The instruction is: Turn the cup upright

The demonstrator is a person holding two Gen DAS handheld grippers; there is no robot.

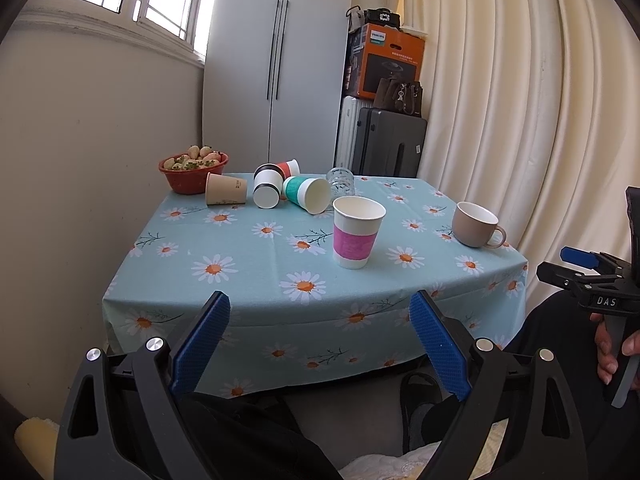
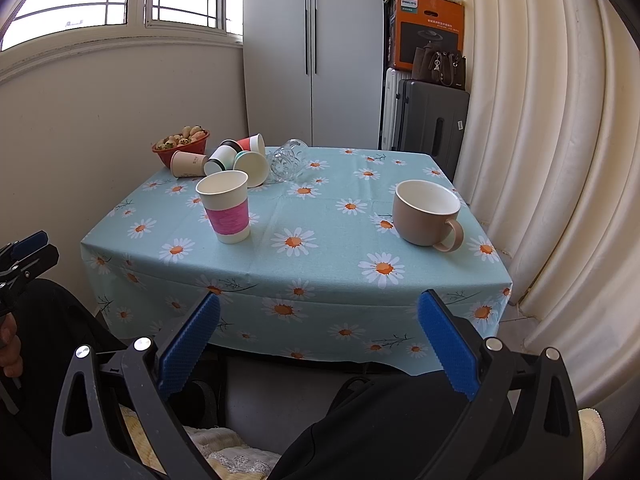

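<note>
A white paper cup with a pink band [image 1: 357, 233] [image 2: 226, 207] stands upright near the table's middle. A beige mug [image 1: 476, 225] [image 2: 428, 213] stands upright at the right. At the back lie several cups on their sides: a tan cup [image 1: 225, 188] [image 2: 188, 163], a black-and-white cup [image 1: 267, 186] [image 2: 219, 160], a red cup [image 1: 289, 167] [image 2: 252, 143], a teal cup [image 1: 307, 193] [image 2: 251, 166] and a clear glass [image 1: 340, 180] [image 2: 289, 160]. My left gripper [image 1: 320, 312] is open and empty before the table's front edge. My right gripper [image 2: 319, 312] is open and empty there too.
A red bowl of strawberries [image 1: 193, 168] [image 2: 181, 144] sits at the back left corner. The table [image 1: 248, 280] [image 2: 328, 276] wears a blue daisy cloth. A wall is at the left, curtains [image 1: 520, 100] at the right, suitcases [image 1: 388, 148] and a cabinet behind.
</note>
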